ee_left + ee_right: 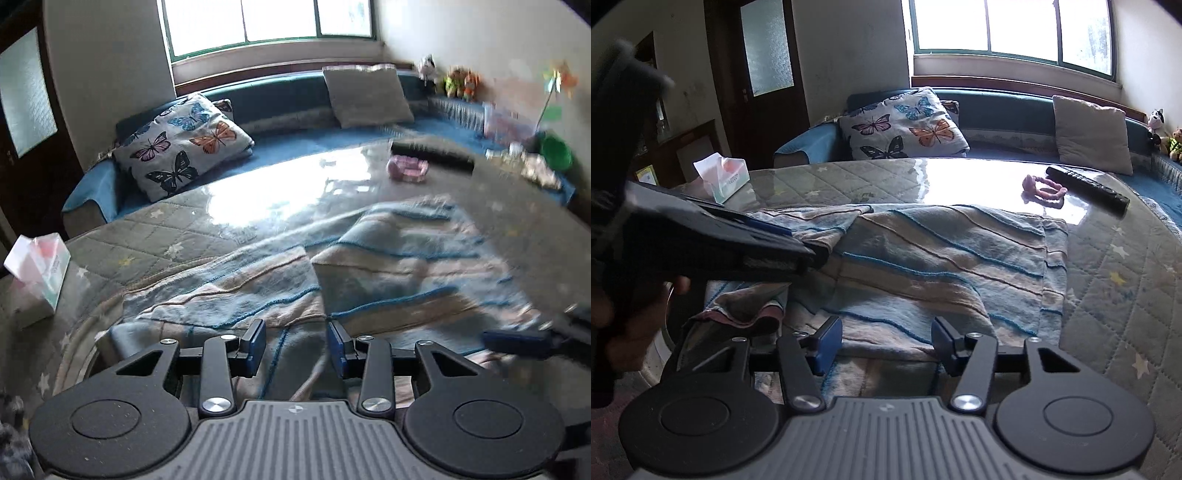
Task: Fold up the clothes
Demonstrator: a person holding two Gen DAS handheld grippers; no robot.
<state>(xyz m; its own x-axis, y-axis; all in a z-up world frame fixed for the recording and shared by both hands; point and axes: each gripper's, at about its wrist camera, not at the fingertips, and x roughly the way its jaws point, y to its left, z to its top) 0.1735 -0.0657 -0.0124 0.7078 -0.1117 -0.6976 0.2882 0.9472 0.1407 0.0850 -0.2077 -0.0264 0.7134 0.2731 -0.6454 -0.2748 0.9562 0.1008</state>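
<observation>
A striped blue-and-beige garment (388, 266) (942, 258) lies partly folded on the glass-topped table (184, 221) (1126, 277). Its near edge hangs by the table's front rim. My left gripper (295, 347) is open just above the garment's near edge, with cloth showing between the fingers. My right gripper (886, 345) is open too, low over the near part of the garment. In the right wrist view the left gripper (738, 240) reaches over the garment's left side, held by a hand (631, 325). In the left wrist view a blurred blue finger (517, 339) of the right gripper shows at the right edge.
A tissue box (37, 273) (724, 179) stands at the table's left. A pink hair tie (1043, 190) and a black remote (1087, 190) lie at the far right. Behind the table is a blue sofa (280, 140) with a butterfly pillow (905, 123) and a grey pillow (1093, 134).
</observation>
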